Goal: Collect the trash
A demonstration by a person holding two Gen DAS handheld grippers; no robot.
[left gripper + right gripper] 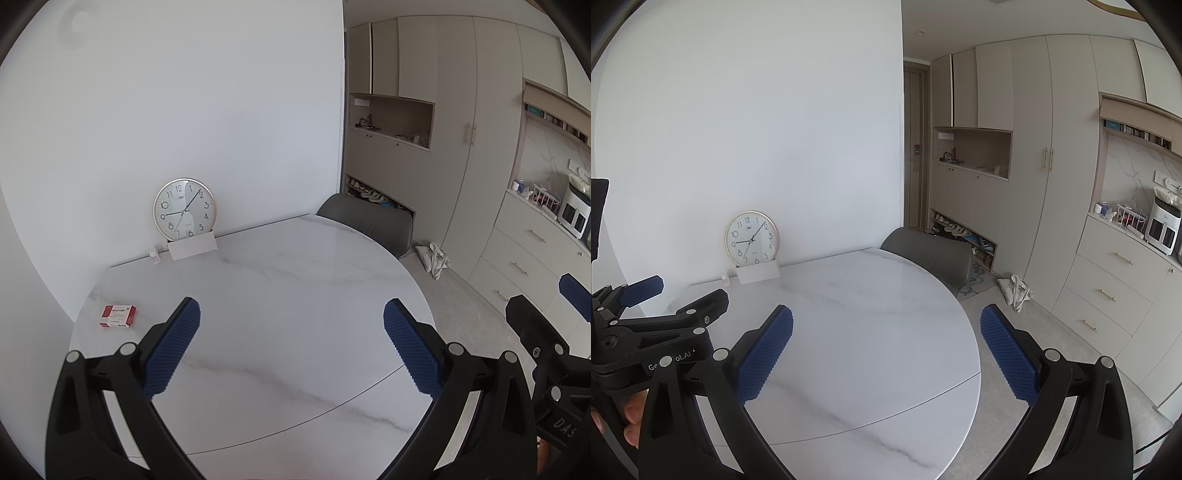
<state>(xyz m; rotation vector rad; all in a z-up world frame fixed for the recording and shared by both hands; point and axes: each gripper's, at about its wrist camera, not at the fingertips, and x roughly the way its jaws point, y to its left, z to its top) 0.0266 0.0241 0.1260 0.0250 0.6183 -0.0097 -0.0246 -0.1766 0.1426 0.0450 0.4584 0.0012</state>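
Both grippers, left gripper point(291, 343) and right gripper point(886, 349), gape empty over marble table point(280, 280); red-and-white carton point(118, 316) far left looks light, stiff, crushable—pinch its long sides.

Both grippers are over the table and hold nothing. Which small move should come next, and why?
Probably swing the left gripper toward the red and white box at the table's left edge. Its jaws are open and empty, and the box lies left of them; the right wrist view does not show the box.

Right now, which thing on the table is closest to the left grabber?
The red and white box, lying flat just left of the left gripper. The clock, white card and tiny bottle sit far back by the wall.
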